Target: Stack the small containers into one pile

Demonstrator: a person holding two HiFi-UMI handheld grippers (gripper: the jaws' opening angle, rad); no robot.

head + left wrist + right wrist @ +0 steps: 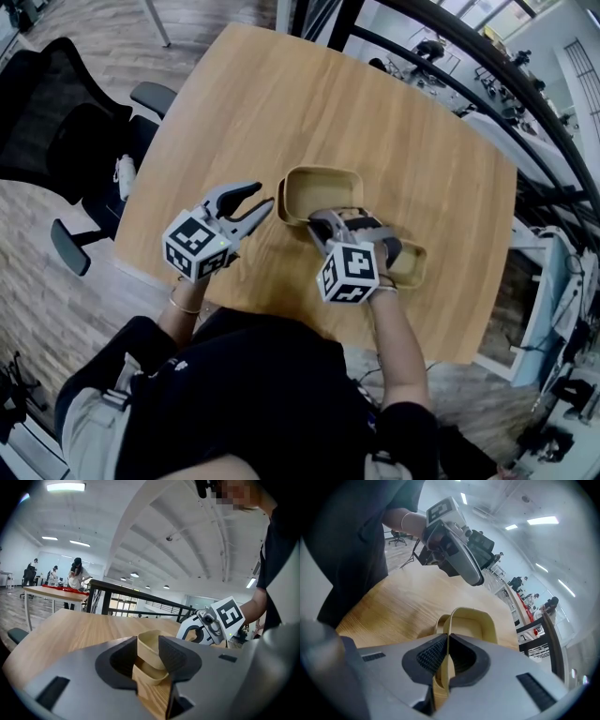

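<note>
Jaws of the right gripper [446, 639] are clenched together on the thin near wall of a beige upper container [474, 623], the ribbed pads pressing that wall from both sides, as the right gripper view shows. This upper container sits tilted over a lower container [433, 620] of the same colour, whose rim peeps out on one side; whether the two touch all round I cannot tell. In the head view the right gripper [323, 223] points steeply down at the near side of the upper container [323, 187], which lies about the middle of the bench [281, 94], with the rim of the lower container [280, 212] showing at its near left corner. The left gripper [261, 199] is released, its jaws standing apart just beside that left side and pressing on nothing. In the left gripper view the left gripper [149, 651] frames the upper container [151, 641] tipped above the lower container [149, 676] beyond its tips, and the marker cube [228, 614] of the right gripper stands to the right of them. A third container [412, 265] lies partly hidden under the right hand, toward the near right edge of the bench, apart from the pair. An office chair [56, 131] stands off the left edge of the bench, and a dark railing [441, 56] runs past its far right edge
</note>
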